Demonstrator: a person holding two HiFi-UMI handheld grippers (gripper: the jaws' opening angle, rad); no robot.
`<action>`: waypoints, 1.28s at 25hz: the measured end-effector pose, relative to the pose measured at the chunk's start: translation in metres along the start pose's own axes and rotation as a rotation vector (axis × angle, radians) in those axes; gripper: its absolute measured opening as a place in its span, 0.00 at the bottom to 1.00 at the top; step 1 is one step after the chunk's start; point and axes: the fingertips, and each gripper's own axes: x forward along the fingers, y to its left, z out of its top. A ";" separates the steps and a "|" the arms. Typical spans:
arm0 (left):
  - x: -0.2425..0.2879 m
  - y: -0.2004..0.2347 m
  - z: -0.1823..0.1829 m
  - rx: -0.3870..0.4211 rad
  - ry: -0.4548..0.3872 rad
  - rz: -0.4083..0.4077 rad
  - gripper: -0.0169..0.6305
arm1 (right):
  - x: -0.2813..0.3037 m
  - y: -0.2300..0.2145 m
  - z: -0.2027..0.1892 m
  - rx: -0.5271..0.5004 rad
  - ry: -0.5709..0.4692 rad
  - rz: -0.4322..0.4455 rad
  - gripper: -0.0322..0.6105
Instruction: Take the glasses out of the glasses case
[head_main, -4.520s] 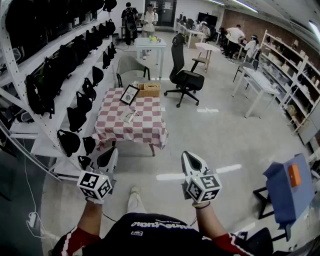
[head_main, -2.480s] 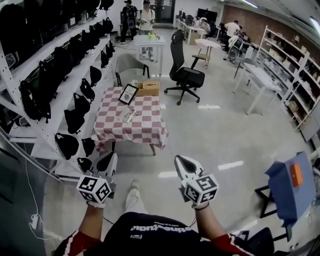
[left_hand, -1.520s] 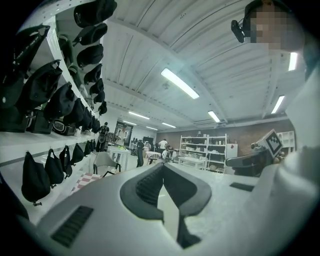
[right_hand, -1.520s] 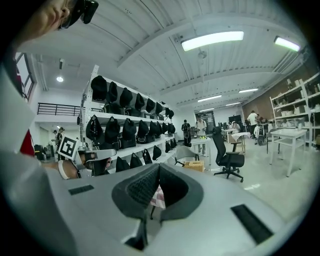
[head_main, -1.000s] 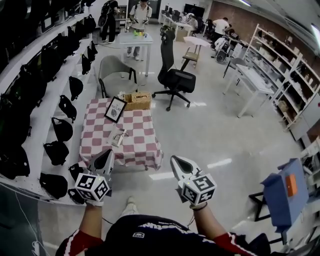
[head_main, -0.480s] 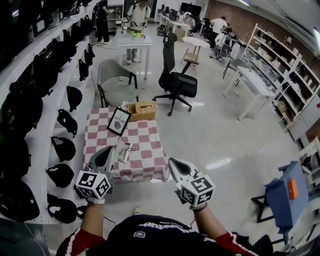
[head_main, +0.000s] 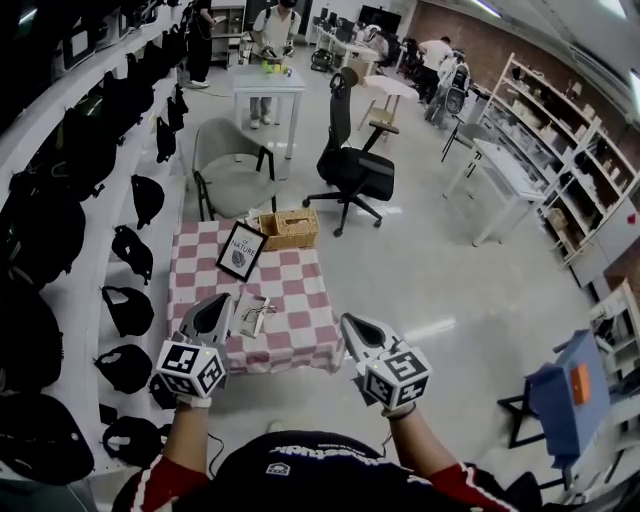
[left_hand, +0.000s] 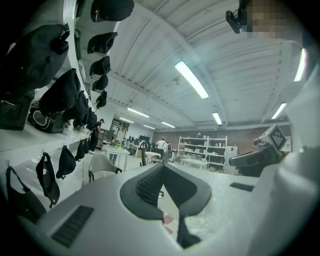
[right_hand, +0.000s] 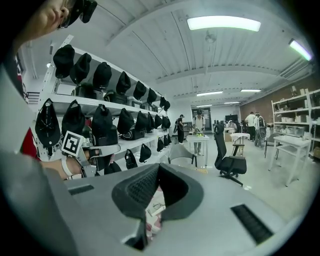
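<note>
Glasses case (head_main: 251, 314): small, pale, on checkered table (head_main: 300, 300), toward its front left; whether it is open or closed is too small to read. Table lies ahead and below. Both forearms stretched forward from the body, roughly parallel, wrists straight. Left gripper (head_main: 222, 300) held level, tip over the table's near left edge, close beside the case in the head view; jaws closed together, nothing between. Right gripper (head_main: 350, 322) tipped slightly down, off the table's near right corner, over floor; jaws likewise pressed together, empty.
</note>
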 end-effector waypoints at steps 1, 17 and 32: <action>0.000 0.002 0.000 0.000 0.001 -0.003 0.04 | 0.003 -0.001 -0.002 0.004 0.005 -0.002 0.05; 0.022 0.009 -0.003 0.025 0.031 -0.020 0.04 | 0.032 -0.017 -0.005 0.045 -0.010 0.006 0.05; 0.065 0.024 0.008 0.039 0.009 -0.014 0.04 | 0.085 -0.039 0.014 0.023 -0.023 0.109 0.05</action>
